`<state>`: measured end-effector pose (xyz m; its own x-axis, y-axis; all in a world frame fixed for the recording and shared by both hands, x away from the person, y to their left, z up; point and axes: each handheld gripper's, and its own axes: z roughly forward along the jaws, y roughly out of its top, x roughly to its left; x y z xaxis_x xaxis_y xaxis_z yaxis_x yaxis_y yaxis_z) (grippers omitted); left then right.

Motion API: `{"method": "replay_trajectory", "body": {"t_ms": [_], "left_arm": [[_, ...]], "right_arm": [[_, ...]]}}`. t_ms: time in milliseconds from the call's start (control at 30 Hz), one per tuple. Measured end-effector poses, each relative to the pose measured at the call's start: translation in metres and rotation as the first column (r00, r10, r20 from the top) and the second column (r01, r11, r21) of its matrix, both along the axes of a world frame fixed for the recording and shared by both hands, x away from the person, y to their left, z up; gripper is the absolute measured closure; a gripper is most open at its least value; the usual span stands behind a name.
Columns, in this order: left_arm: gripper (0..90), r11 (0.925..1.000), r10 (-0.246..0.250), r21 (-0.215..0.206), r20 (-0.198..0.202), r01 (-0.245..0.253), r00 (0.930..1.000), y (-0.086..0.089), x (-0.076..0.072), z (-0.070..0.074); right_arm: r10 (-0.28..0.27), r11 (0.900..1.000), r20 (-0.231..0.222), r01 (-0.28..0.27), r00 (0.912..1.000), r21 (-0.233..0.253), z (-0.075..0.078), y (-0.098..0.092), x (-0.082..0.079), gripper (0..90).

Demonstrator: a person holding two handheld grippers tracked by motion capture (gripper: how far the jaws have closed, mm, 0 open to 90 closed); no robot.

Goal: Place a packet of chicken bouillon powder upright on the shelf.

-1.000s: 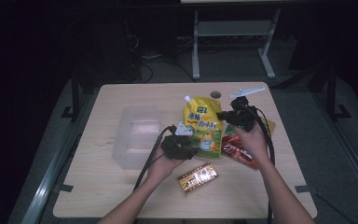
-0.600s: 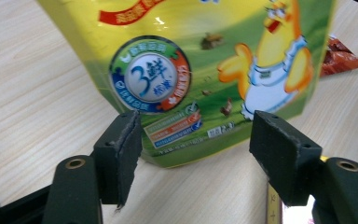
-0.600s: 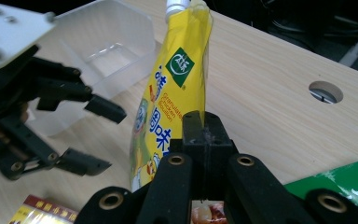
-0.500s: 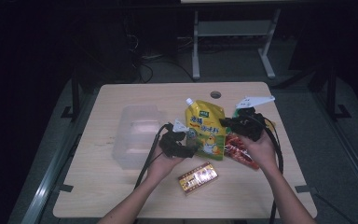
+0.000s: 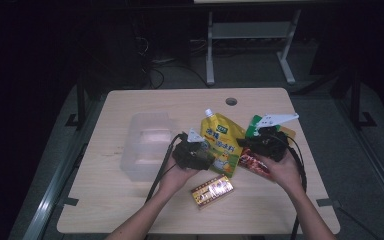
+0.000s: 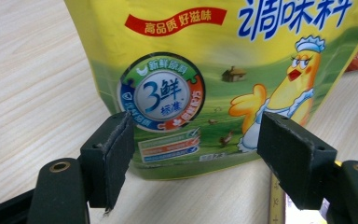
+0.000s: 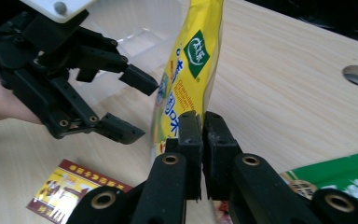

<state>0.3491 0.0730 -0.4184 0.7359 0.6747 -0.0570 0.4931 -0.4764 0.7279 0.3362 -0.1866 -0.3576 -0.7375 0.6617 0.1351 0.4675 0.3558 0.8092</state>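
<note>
A yellow seasoning pouch (image 5: 223, 144) with a white spout stands upright on the wooden table (image 5: 145, 107). My right gripper (image 7: 201, 116) is shut on the pouch's (image 7: 189, 70) side edge, low down. At the pouch's other side, my left gripper (image 6: 198, 135) is open, its black pads either side of the lower front of the pouch (image 6: 205, 70) without touching it. In the high view the left gripper (image 5: 196, 152) is left of the pouch and the right gripper (image 5: 264, 145) is right of it. The right gripper view shows the left gripper (image 7: 130, 102) with its jaws spread.
A clear plastic container (image 5: 145, 145) stands left of the grippers. A red and gold box (image 5: 211, 190) lies near the front. A red packet (image 5: 252, 162) and a green packet (image 5: 257, 125) lie under the right hand. A cable hole (image 5: 231, 101) is at the back.
The right gripper has moved toward me and slightly right with the pouch. The left gripper has stayed close by the pouch's left side.
</note>
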Motion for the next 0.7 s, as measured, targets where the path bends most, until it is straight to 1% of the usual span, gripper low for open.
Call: {"method": "replay_trajectory", "body": {"t_ms": [33,67,100,200,267,333,433,467,500,533,567,633,667,700], "left_arm": [[26.9,1.0000,-0.001,0.005,0.001,0.001,1.0000,-0.001,-0.001,0.000],[26.9,1.0000,0.007,0.000,-0.009,-0.007,0.9999,-0.001,-0.002,-0.001],[26.9,1.0000,0.002,0.009,-0.003,-0.002,1.0000,-0.001,-0.001,-0.001],[27.0,0.9999,-0.002,0.013,0.001,0.002,1.0000,-0.001,-0.001,-0.001],[27.1,0.9999,0.001,0.011,-0.001,-0.001,1.0000,0.000,-0.001,-0.002],[27.4,0.9999,0.000,0.011,-0.004,0.000,1.0000,0.000,-0.001,-0.002],[27.6,0.9999,0.004,0.010,-0.009,-0.004,1.0000,0.000,-0.002,-0.003],[27.8,1.0000,0.005,0.003,-0.013,-0.005,0.9999,-0.001,-0.002,-0.003],[28.1,1.0000,0.000,0.005,-0.011,0.000,0.9999,-0.001,-0.001,-0.003],[28.5,1.0000,-0.003,0.004,-0.014,0.003,0.9999,-0.001,-0.002,-0.003],[28.9,1.0000,-0.003,0.004,-0.014,0.003,0.9999,-0.001,-0.002,-0.003],[28.9,0.9999,-0.010,0.011,-0.015,0.010,0.9998,-0.001,-0.002,-0.004],[29.1,0.9999,-0.011,0.009,-0.017,0.011,0.9998,-0.001,-0.002,-0.004],[29.1,0.9999,-0.010,0.008,-0.018,0.010,0.9998,-0.001,-0.001,-0.004]], "right_arm": [[0.000,1.000,0.001,0.000,1.0000,0.005,-0.001,-0.001,0.000,87.2],[-0.001,1.000,0.007,0.001,1.0000,0.013,-0.001,-0.001,-0.001,87.5],[0.004,1.000,0.008,-0.004,1.0000,0.017,0.000,-0.002,-0.001,87.2],[0.016,1.000,0.000,-0.016,0.9999,0.025,0.000,-0.001,-0.001,85.3],[0.030,0.999,-0.005,-0.030,0.9995,0.033,-0.001,0.000,-0.001,82.9],[0.034,0.999,-0.014,-0.033,0.9993,0.035,-0.001,0.001,-0.001,81.9],[0.053,0.998,-0.042,-0.053,0.9977,0.015,-0.005,0.006,0.001,77.5],[0.055,0.998,-0.047,-0.055,0.9974,0.006,-0.006,0.007,0.002,76.1],[0.058,0.998,-0.054,-0.058,0.9969,-0.001,-0.008,0.009,0.003,75.0],[0.058,0.998,-0.072,-0.059,0.9957,-0.002,-0.012,0.012,0.005,71.8],[0.058,0.998,-0.072,-0.059,0.9957,-0.002,-0.012,0.012,0.005,71.8],[0.050,0.999,-0.083,-0.051,0.9953,-0.010,-0.015,0.016,0.007,69.8],[0.035,0.999,-0.088,-0.037,0.9955,-0.018,-0.017,0.020,0.008,69.9],[0.027,0.999,-0.079,-0.029,0.9965,-0.028,-0.018,0.022,0.008,71.1]]}}
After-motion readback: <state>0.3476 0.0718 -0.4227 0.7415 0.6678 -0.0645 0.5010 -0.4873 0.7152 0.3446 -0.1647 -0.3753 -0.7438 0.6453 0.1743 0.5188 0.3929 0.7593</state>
